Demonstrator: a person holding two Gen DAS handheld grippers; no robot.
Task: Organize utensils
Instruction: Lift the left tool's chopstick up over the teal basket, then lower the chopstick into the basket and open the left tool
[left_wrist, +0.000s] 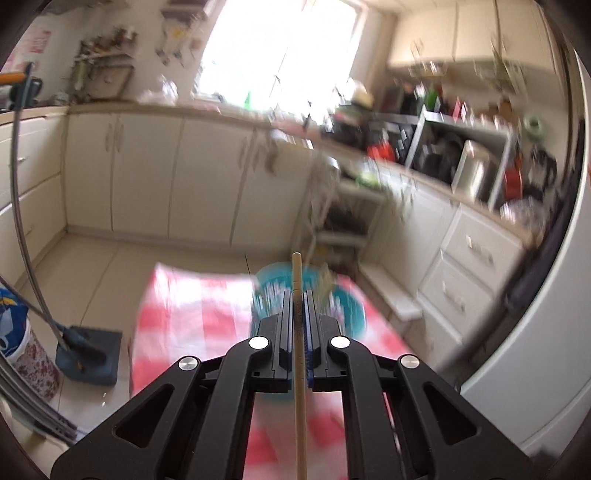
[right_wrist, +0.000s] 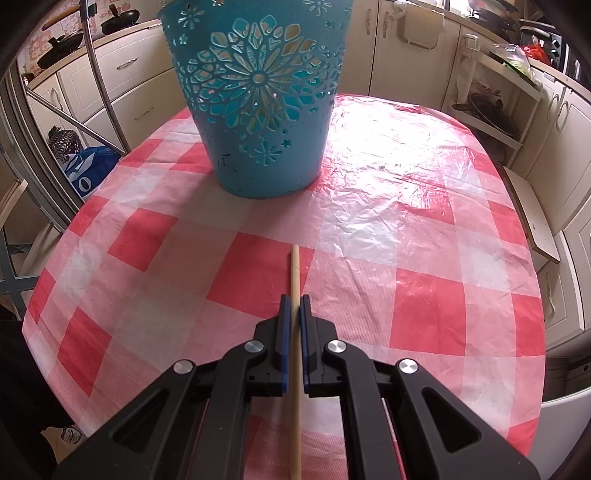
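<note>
While the left gripper (left_wrist: 296, 295) clamps one slim wooden chopstick (left_wrist: 297, 280), the right gripper (right_wrist: 294, 300) pinches a second chopstick (right_wrist: 295, 269), jaws tight on both. One teal plastic basket (right_wrist: 258, 110) (round, with lacy flower cutouts) stands on the crinkly red-and-white checked tabletop (right_wrist: 406, 258), beyond the right stick.

Red-and-white checked tablecloth (right_wrist: 424, 295), cream kitchen cabinets (left_wrist: 147, 173), bright window (left_wrist: 280, 48), blue mop head (left_wrist: 90, 354) on tiled floor

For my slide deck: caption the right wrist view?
Right gripper shut on a wooden chopstick above the red-checked tablecloth, facing a teal cut-out basket.
</note>
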